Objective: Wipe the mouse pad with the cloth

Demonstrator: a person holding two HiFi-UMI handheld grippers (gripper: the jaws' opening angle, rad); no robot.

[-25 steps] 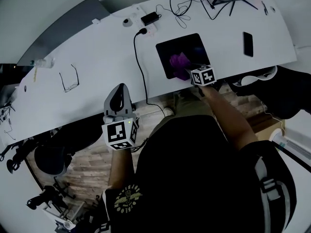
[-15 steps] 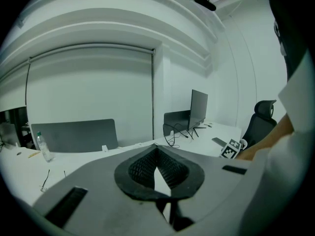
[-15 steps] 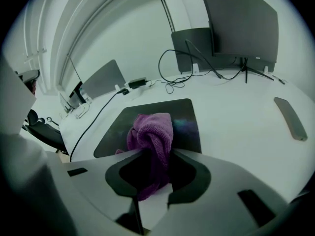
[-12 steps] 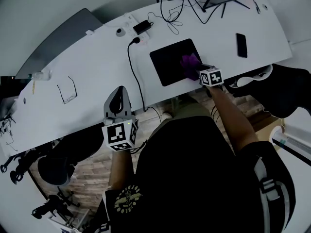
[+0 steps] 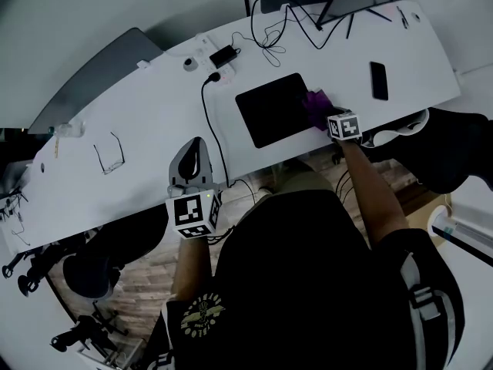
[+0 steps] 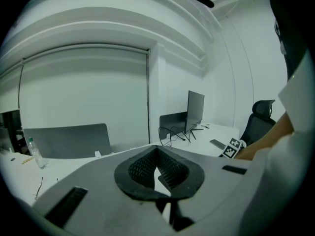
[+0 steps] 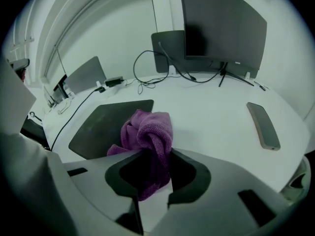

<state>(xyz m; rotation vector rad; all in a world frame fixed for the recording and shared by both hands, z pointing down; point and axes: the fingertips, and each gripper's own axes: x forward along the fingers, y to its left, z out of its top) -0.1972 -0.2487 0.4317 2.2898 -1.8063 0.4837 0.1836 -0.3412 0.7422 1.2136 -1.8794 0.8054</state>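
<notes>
Pinching cloth (image 7: 147,132), right tool (image 7: 153,171); grip clear only in right gripper view.

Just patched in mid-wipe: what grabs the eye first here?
The purple cloth, bunched and clamped in the right hand-held gripper, sits at the right edge of the dark mouse pad on the white desk. The left hand-held gripper hangs empty, jaws together, at the desk's near edge.

Long curved white desk (image 5: 154,110) carried a black rectangular mouse pad (image 5: 269,110) near its front edge, a dark slab phone (image 5: 378,80) to the pad's right, thin-framed glasses (image 5: 110,153) well to the left, a black power brick (image 5: 225,55) and tangled black cables (image 5: 269,33) at the back.
</notes>
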